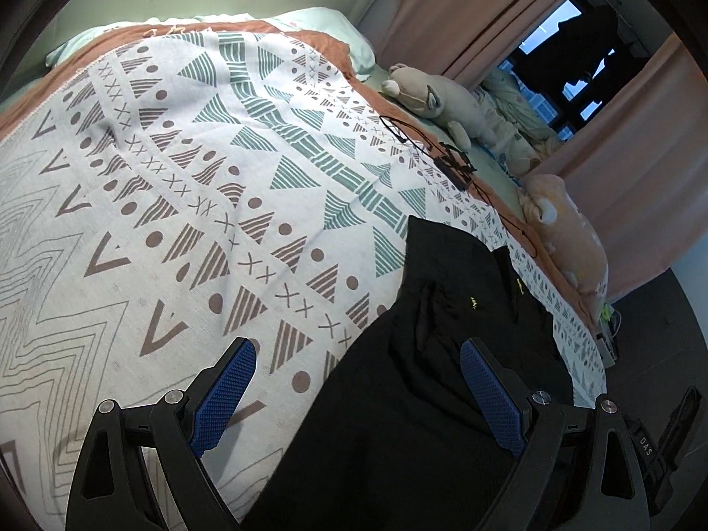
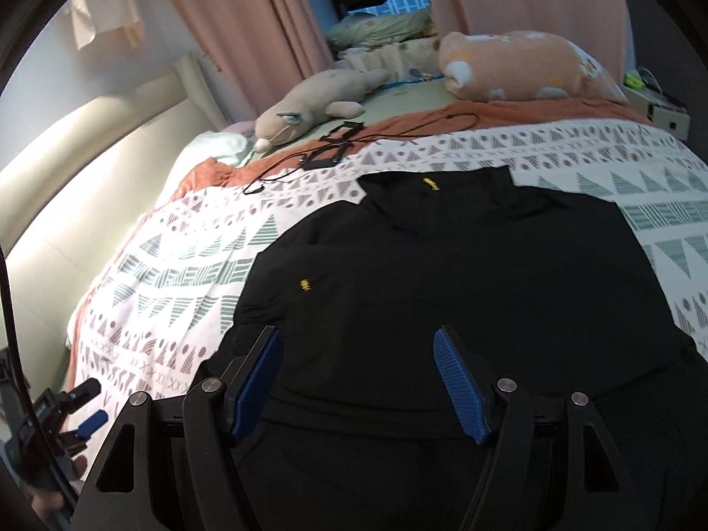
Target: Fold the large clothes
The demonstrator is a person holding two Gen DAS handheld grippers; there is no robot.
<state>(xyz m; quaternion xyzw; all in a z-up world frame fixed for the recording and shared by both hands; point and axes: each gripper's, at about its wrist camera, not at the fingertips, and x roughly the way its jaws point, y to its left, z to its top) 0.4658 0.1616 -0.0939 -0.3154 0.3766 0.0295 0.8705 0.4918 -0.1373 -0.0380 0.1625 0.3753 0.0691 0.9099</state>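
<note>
Black hoodie (image 2: 442, 287) lies spread on patterned bedspread (image 1: 199, 155), near the bed's right edge. Left gripper (image 1: 358, 354) and right gripper (image 2: 356, 345): fingers spread wide, grasping nothing, above the garment's near hem.

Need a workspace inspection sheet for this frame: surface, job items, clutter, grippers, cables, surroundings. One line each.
Surface: bed with patterned blanket, white with teal and brown shapes, lightly rumpled.
Job's things: black garment spread on the blanket, small yellow logos showing, folds near its collar end.
Clutter: grey plush toy and orange plush toy along the far edge of the bed.
Grippers: left gripper open, one finger over the garment; right gripper open above the garment, holding nothing.
Cables: thin black cable with small black device lying on the blanket beyond the garment.
Surroundings: pink curtains, window, padded headboard.
</note>
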